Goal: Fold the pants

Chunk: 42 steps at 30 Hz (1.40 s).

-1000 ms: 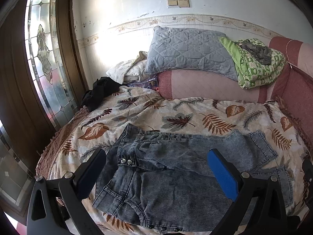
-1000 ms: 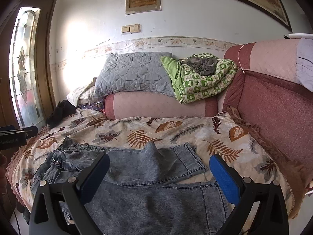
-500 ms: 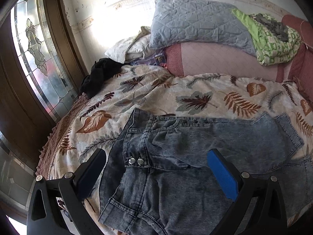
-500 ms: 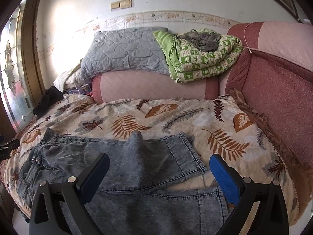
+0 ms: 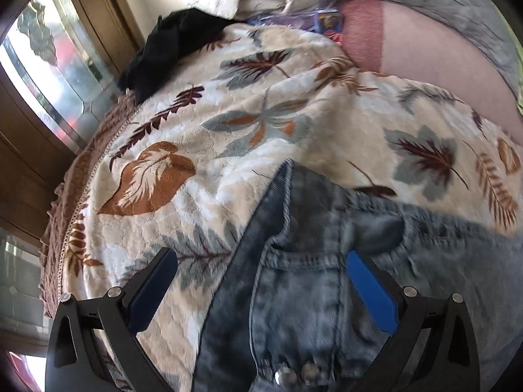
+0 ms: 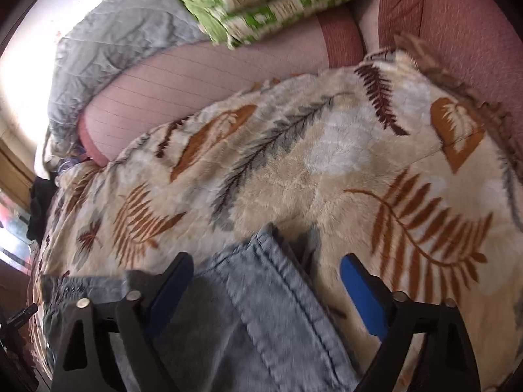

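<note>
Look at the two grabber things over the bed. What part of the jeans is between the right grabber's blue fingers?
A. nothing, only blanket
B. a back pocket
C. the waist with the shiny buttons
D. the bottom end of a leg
D: in the right wrist view the stitched hem of a leg of the jeans lies between the open fingers of the right grabber; the shiny buttons show under the left grabber.

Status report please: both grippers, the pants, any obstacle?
Left gripper open over pants' waist. Right gripper open, just been closing, over hem. Pants flat on blanket. No obstacle.
</note>
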{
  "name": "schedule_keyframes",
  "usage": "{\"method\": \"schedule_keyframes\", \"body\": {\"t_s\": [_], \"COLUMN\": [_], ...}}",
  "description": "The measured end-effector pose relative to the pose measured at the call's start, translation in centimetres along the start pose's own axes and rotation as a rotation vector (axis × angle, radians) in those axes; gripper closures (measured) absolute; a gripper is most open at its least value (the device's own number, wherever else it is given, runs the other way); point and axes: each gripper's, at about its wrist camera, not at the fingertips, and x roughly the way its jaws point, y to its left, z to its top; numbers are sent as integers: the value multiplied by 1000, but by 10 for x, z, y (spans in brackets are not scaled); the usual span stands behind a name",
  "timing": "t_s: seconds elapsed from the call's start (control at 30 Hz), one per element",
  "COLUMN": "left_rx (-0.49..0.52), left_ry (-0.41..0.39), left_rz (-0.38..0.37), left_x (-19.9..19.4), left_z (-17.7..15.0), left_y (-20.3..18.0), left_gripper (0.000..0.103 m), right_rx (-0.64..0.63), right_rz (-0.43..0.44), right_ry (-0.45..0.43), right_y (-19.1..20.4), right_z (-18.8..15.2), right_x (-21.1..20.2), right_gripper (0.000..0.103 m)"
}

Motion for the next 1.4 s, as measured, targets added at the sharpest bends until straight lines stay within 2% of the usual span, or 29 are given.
{"method": "schedule_keyframes", "body": {"t_s": [0.07, 0.1, 0.13, 0.17, 0.23, 0.33, 0.37, 0.4, 0.63, 0.7, 0.73, 0.77, 0.83, 0.9, 1.03, 1.13, 1.3, 1.4], "left_rx": [-11, -10, -15, -21, -41, -55, -58, -58, -20, -24, -25, -17, -2, -11, -45, -73, -82, -51], "left_ry": [14, 24, 38, 56, 88, 120, 130, 134, 160, 176, 180, 168, 140, 112, 41, -32, -160, -219], "left_rz": [-12, -17, -25, -36, -56, -81, -95, -105, -58, -76, -79, -67, -56, -61, -123, -202, -272, -278], "left_x": [9, 14, 19, 24, 33, 42, 44, 45, 70, 78, 80, 78, 72, 63, 34, -2, -68, -107], "left_z": [11, 15, 19, 22, 28, 33, 34, 34, 44, 44, 44, 44, 43, 42, 38, 35, 23, -4], "left_y": [4, 4, 6, 7, 9, 5, 3, 0, -16, -18, -19, -21, -22, -16, 2, 16, 35, 45], "left_gripper": [0, 0, 0, 0, 2, 21, 27, 28, 28, 52, 52, 55, 64, 76, 89, 90, 91, 91], "right_rx": [6, 0, -6, -21, -88, -126, -130, -133, -136, -140, -137, -128, -116, -109, -104, -75, -34, -31], "right_rz": [-8, -25, -37, -51, -96, -101, -94, -94, -86, -86, -83, -77, -54, -36, -23, -9, 25, 60], "right_ry": [36, 57, 78, 98, 71, 61, 60, 59, 54, 52, 48, 44, 31, 8, -51, -111, -211, -252], "right_y": [1, 2, 2, 3, 12, 16, 15, 14, 12, 14, 13, 12, 10, 9, 7, -3, -18, -26], "right_z": [4, 5, 6, 4, 1, -2, -2, -2, -4, -3, -3, -3, -3, -4, -4, 1, -3, -19], "right_x": [21, 32, 42, 49, 51, 48, 48, 48, 49, 50, 49, 47, 40, 29, -5, -41, -102, -134], "right_gripper": [18, 24, 35, 37, 43, 58, 60, 61, 61, 61, 63, 66, 82, 87, 89, 89, 89, 89]}}
